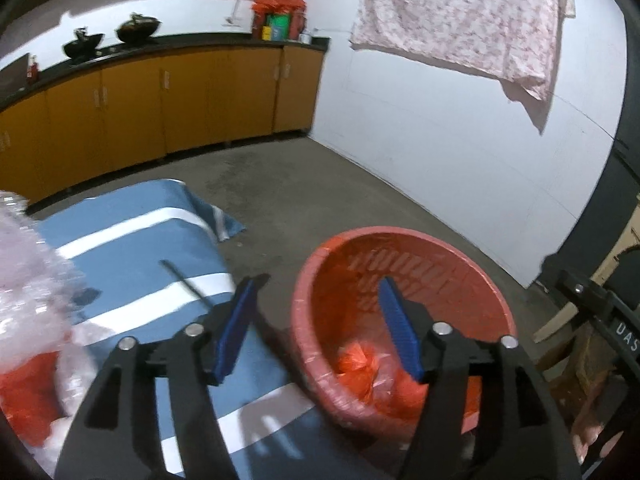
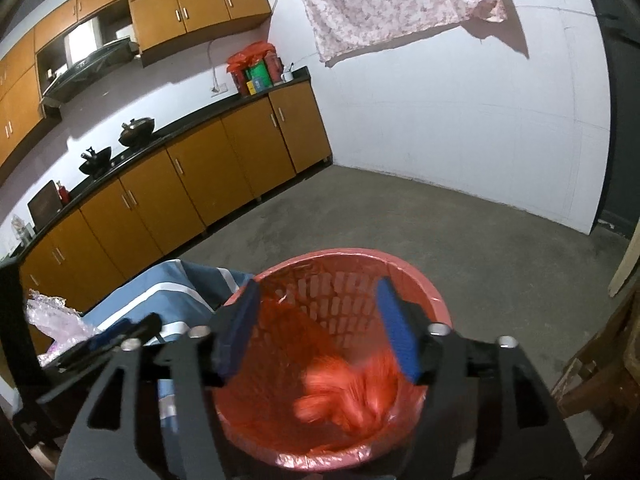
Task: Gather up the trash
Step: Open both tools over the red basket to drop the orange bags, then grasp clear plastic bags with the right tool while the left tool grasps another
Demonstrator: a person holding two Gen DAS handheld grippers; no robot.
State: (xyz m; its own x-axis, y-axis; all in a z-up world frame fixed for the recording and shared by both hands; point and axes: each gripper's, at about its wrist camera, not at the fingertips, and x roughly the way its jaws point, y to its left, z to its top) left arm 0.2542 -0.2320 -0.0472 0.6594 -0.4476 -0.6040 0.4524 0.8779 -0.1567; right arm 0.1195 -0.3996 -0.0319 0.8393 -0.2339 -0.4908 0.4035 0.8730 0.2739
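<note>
Both your grippers, left gripper and right gripper, were spread apart, holding nothing. Orange bag lay in the red basket. Remaining plastic wrap on the striped cloth looked light, crinkly, slippery; pinch a bunched fold.

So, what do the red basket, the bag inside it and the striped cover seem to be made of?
The red basket looks like moulded plastic with a dull finish: its wall has rows of regular slots. The orange bag inside seems thin plastic film, crumpled and slightly glossy, though blurred. The blue striped cover appears to be woven cloth, matte: it drapes and folds at its corner.
</note>
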